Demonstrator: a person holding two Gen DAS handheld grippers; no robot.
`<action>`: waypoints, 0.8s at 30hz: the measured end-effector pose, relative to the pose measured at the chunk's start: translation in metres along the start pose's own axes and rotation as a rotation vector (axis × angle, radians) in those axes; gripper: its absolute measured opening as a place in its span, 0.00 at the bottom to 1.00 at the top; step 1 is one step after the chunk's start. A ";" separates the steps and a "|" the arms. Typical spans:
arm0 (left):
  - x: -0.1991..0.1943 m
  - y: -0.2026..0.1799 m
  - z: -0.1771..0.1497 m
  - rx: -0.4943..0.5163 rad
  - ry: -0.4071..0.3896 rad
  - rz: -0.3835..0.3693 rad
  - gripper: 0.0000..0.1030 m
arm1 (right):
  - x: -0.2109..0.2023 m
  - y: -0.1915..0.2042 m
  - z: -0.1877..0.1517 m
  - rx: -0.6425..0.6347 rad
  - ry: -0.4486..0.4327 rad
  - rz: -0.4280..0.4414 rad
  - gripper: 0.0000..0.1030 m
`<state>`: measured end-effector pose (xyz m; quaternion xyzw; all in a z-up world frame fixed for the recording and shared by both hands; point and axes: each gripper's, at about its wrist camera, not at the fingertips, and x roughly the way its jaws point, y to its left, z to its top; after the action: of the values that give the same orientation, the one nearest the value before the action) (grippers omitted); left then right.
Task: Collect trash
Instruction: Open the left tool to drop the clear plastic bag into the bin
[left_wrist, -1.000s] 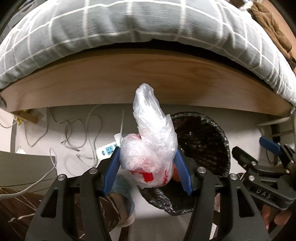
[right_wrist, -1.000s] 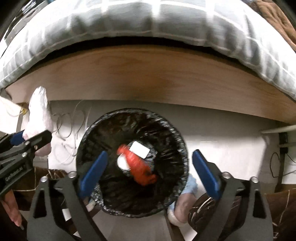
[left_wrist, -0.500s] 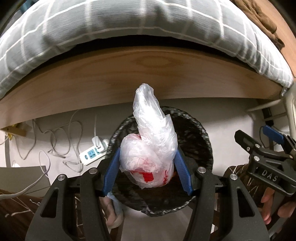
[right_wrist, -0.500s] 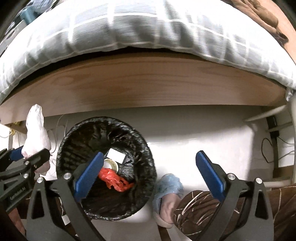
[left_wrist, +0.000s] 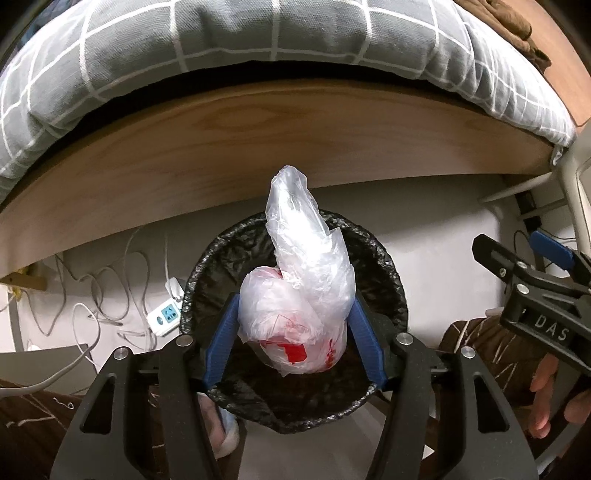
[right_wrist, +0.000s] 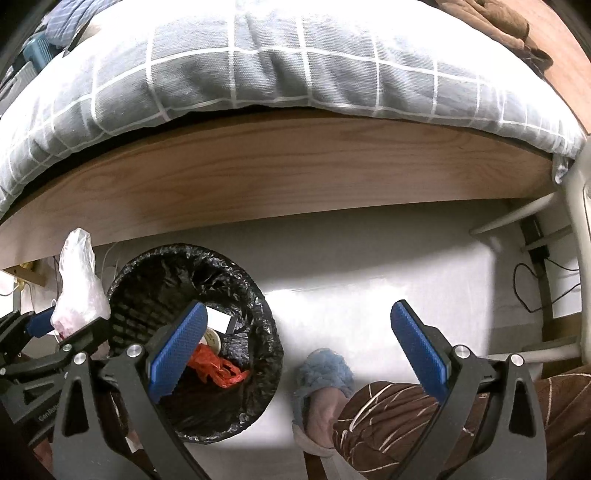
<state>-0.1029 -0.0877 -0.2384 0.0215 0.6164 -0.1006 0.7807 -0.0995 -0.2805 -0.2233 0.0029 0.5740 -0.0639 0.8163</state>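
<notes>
My left gripper (left_wrist: 293, 325) is shut on a crumpled clear plastic bag with red print (left_wrist: 299, 295) and holds it right above the round bin with a black liner (left_wrist: 207, 273). In the right wrist view the bag (right_wrist: 77, 288) sits at the bin's (right_wrist: 266, 339) left rim. Inside the bin lie a red wrapper (right_wrist: 214, 369) and a white card (right_wrist: 218, 321). My right gripper (right_wrist: 295, 350) is open and empty, over the floor to the right of the bin. It shows in the left wrist view at the right edge (left_wrist: 517, 258).
A wooden bed frame (left_wrist: 258, 147) with a grey checked duvet (left_wrist: 258, 48) runs behind the bin. A white power strip (left_wrist: 166, 314) and cables lie on the floor left of the bin. The person's foot in a blue slipper (right_wrist: 321, 376) stands right of the bin.
My left gripper has carried the bag from left of the bin to right above it. My right gripper has moved off the bin to the right, still open.
</notes>
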 end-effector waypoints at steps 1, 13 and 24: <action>-0.001 0.001 0.001 -0.002 -0.005 0.004 0.64 | -0.001 0.001 0.000 -0.002 -0.002 0.001 0.93; -0.018 0.015 0.005 -0.004 -0.094 0.087 0.94 | -0.012 0.019 0.010 -0.035 -0.048 0.011 0.93; -0.050 0.036 0.018 -0.065 -0.188 0.140 0.94 | -0.049 0.036 0.024 -0.112 -0.182 0.008 0.93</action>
<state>-0.0899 -0.0490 -0.1888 0.0298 0.5403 -0.0275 0.8405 -0.0896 -0.2414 -0.1723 -0.0464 0.5001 -0.0286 0.8642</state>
